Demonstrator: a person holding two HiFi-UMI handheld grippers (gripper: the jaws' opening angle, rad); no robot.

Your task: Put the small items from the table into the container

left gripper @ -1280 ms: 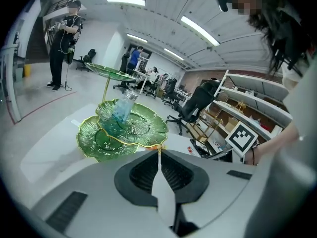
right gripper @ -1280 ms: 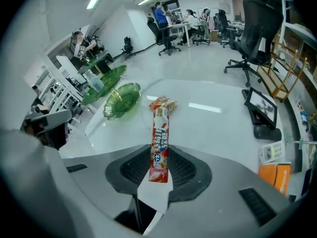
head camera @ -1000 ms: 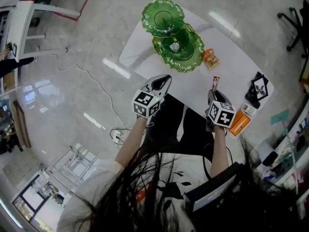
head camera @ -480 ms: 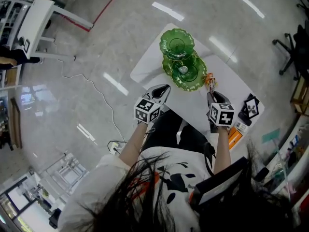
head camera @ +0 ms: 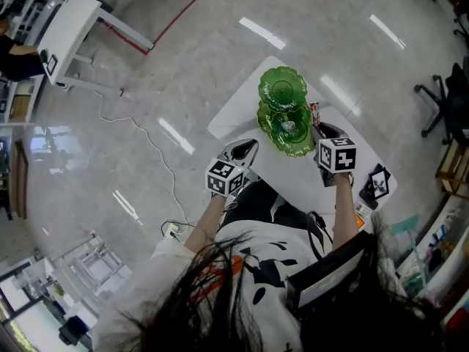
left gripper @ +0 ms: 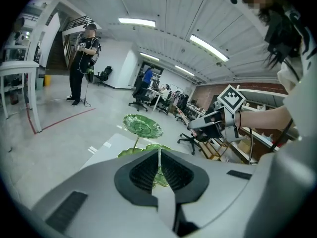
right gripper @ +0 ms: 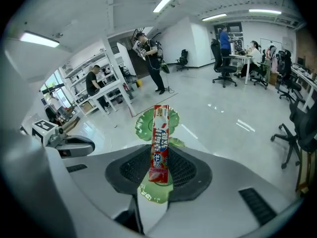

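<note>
Red candy packet gripped upright in the right gripper, right of frame centre, just beside the green two-tier dish on the white bench, left gripper clenched on nothing at the bench's lower-left edge

A glossy grey floor carries a red tape line and a thin white cable running to a socket block. A white desk stands at upper left. Black office chairs stand beyond a standing person.
</note>
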